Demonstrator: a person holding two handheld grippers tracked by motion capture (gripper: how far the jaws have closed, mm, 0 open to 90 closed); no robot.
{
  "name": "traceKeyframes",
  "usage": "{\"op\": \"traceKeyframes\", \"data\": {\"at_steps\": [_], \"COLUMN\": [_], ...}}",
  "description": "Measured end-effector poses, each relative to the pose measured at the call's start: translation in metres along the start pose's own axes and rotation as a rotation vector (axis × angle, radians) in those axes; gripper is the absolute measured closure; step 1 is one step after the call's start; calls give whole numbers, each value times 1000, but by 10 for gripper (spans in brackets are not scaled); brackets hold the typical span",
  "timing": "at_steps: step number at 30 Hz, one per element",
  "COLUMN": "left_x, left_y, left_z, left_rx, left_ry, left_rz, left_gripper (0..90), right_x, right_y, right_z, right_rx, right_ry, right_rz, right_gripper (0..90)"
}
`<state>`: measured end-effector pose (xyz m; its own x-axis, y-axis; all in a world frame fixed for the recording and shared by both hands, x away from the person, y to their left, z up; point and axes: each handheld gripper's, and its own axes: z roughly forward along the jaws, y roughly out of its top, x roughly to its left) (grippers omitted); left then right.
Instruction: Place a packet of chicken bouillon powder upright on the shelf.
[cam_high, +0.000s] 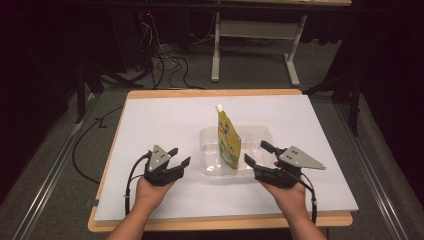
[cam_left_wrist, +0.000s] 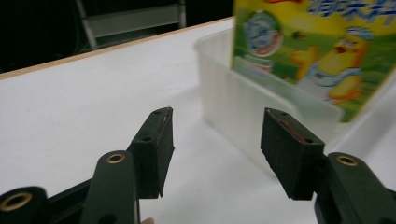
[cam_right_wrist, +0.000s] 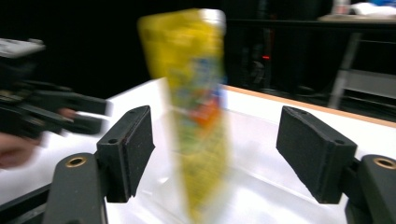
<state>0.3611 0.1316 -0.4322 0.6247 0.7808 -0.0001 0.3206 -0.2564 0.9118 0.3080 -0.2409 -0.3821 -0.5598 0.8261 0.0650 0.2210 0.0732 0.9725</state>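
A yellow and green refill pouch with a white cap stands upright in a clear plastic tub at the middle of the white board. My left gripper is open just left of the tub, jaws empty. In the left gripper view the tub wall and the pouch lie ahead and to the right of my gripper. My right gripper is open at the tub's right side. In the right gripper view the blurred pouch stands beyond the gap between the jaws of my gripper.
The white board lies on a wooden table. Beyond the table, cables trail on the floor and a white desk frame stands. The other hand with its gripper shows at the left of the right gripper view.
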Motion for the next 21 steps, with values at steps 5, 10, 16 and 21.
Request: {"op": "traceKeyframes", "data": {"at_steps": [5, 10, 16, 21], "left_x": [38, 59, 46, 41], "left_y": [-9, -19, -19, -18], "left_z": [-7, -11, -4, -3], "left_rx": [32, 46, 78, 72], "left_ry": [94, 122, 117, 92], "left_rz": [-76, -195, -146, -135], "left_gripper": [428, 427, 425, 446], "right_x": [-61, -107, -120, -119], "right_y": [-19, -54, -64, -64], "right_z": [-27, -59, -64, -62], "right_rx": [34, 48, 55, 56], "right_ry": [-189, -327, -339, -338], "right_rz": [35, 109, 153, 152], "right_gripper": [330, 360, 381, 383]}}
